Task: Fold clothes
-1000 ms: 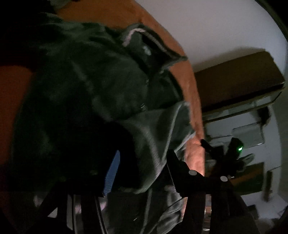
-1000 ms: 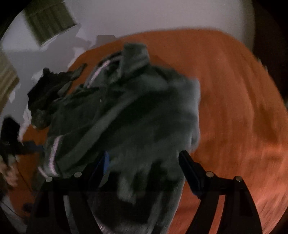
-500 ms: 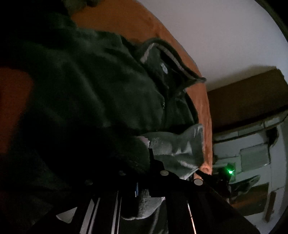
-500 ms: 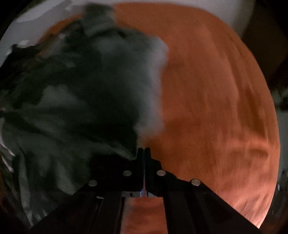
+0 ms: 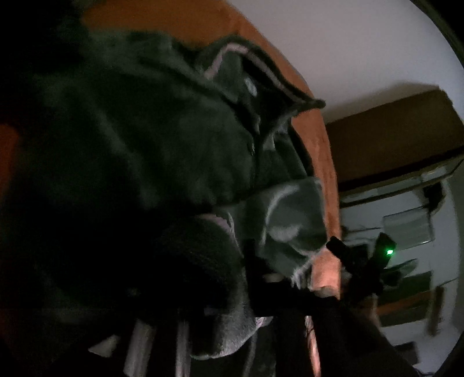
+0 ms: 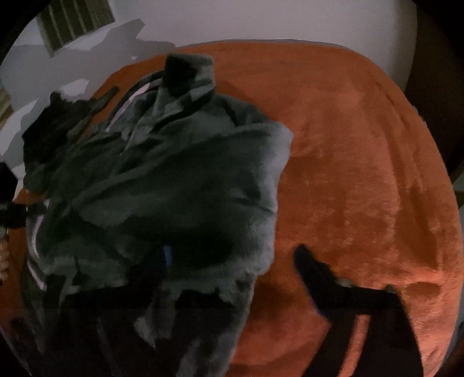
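In the right wrist view the right gripper [image 6: 232, 261] has its jaws spread wide: the left finger, with a blue pad, lies sunk in the near hem of a dark green fleece jacket [image 6: 174, 179], while the right finger [image 6: 313, 269] stands clear over the bare orange blanket [image 6: 362, 174], gripping nothing. The jacket lies bunched on the left half of that blanket, its collar [image 6: 188, 75] standing up at the far end and a pale stripe running along its left edge. Behind the bed rises a white wall [image 6: 261, 20] with a slatted vent [image 6: 75, 23] at the upper left.

In the left wrist view the scene is very dark. The left gripper [image 5: 232, 278] is buried in the fleece jacket [image 5: 139, 139]; cloth is heaped over the fingers, and whether the jaws are pinching it cannot be told. A lighter fold [image 5: 290, 220] lies just beyond, then the orange blanket [image 5: 322, 150]. Farther right a small green light [image 5: 389, 251] glows on a dark device, with a brown cabinet [image 5: 391, 136] against the wall behind.
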`<state>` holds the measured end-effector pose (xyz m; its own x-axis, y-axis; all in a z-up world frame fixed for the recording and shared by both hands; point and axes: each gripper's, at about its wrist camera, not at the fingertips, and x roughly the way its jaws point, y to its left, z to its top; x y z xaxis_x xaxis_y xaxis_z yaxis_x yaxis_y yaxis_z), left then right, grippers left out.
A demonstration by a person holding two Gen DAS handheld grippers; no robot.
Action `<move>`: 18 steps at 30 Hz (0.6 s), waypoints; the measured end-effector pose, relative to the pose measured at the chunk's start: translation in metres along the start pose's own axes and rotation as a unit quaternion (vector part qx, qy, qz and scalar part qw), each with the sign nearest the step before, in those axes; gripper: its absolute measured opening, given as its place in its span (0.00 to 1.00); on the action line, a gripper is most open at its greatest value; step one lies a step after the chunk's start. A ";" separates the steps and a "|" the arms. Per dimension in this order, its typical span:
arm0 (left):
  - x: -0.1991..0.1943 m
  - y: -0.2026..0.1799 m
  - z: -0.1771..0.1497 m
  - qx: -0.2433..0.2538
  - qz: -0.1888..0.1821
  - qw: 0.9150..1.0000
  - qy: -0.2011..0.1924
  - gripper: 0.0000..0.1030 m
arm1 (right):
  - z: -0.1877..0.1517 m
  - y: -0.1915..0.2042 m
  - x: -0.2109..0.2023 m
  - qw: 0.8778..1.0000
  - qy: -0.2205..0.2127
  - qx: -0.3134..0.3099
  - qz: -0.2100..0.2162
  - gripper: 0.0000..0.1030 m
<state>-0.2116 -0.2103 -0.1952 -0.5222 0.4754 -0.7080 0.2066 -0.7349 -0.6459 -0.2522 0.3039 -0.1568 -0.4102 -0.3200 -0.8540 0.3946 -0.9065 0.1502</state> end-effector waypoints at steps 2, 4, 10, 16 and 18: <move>-0.030 -0.001 0.021 0.006 -0.006 0.999 -0.044 0.07 | 0.007 0.002 0.004 1.000 0.011 0.007 -0.017 0.23; -0.047 0.001 0.035 0.012 0.003 0.997 -0.070 0.07 | 0.009 0.003 0.000 1.000 0.003 0.013 -0.013 0.23; -0.051 0.020 0.045 0.018 0.022 0.998 -0.048 0.07 | 0.010 0.006 0.003 0.999 0.018 -0.013 -0.030 0.23; -0.034 0.031 0.030 -0.002 -0.002 1.000 -0.013 0.14 | 0.047 -0.018 0.001 0.996 0.017 0.077 0.032 0.63; -0.027 0.038 0.027 -0.019 -0.004 1.000 0.009 0.25 | 0.077 -0.030 0.009 0.990 0.030 0.122 0.059 0.68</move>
<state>-0.2124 -0.2640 -0.1927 -0.5095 0.4906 -0.7069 0.2336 -0.7119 -0.6623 -0.3310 0.3076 -0.1304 -0.3201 -0.4173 -0.8505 0.2229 -0.9057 0.3605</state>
